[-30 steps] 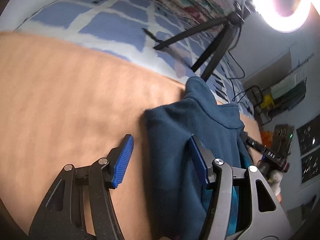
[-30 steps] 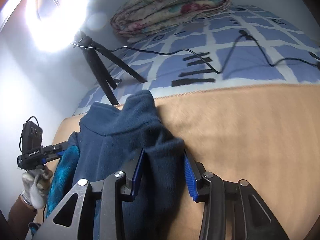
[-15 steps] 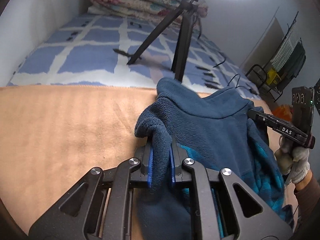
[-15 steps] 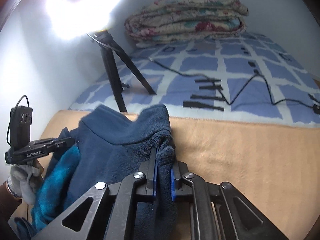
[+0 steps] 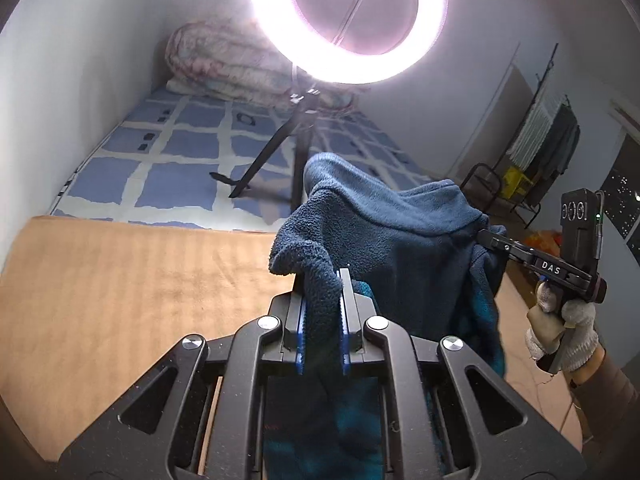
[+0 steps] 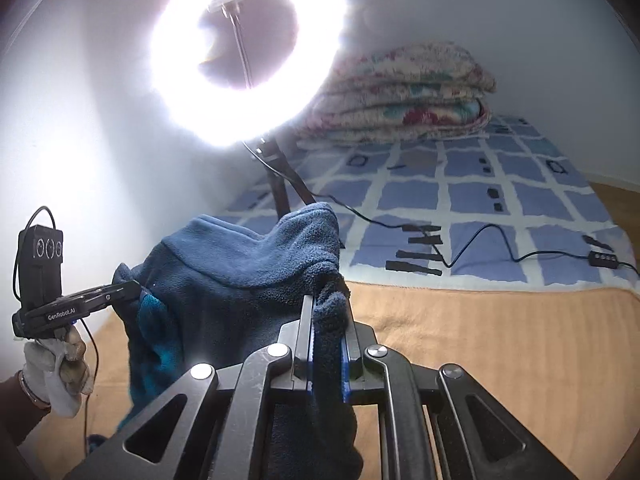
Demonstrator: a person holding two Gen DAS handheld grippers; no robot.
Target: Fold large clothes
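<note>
A dark blue fleece garment (image 5: pixel 404 248) with a teal lining hangs in the air between my two grippers, above a tan blanket (image 5: pixel 120 280). My left gripper (image 5: pixel 322 284) is shut on a bunched edge of the fleece. My right gripper (image 6: pixel 329 308) is shut on the opposite edge of the same fleece (image 6: pixel 240 280). The collar stands up between the two grips. Each view shows the other gripper held in a gloved hand (image 5: pixel 568 320) at the garment's far side. The lower part of the garment is hidden behind the gripper bodies.
A lit ring light (image 5: pixel 348 20) on a black tripod (image 5: pixel 280 148) stands on the blue-and-white checked bedcover (image 6: pixel 480 200), close behind the fleece. A folded floral quilt (image 6: pixel 400 92) lies by the wall. A black cable (image 6: pixel 480 240) runs over the bedcover. A clothes rack (image 5: pixel 540 140) stands far right.
Both grippers closed on the fleece's edges and rose, lifting it off the tan blanket. The views tilted upward, bringing the ring light into full view.
</note>
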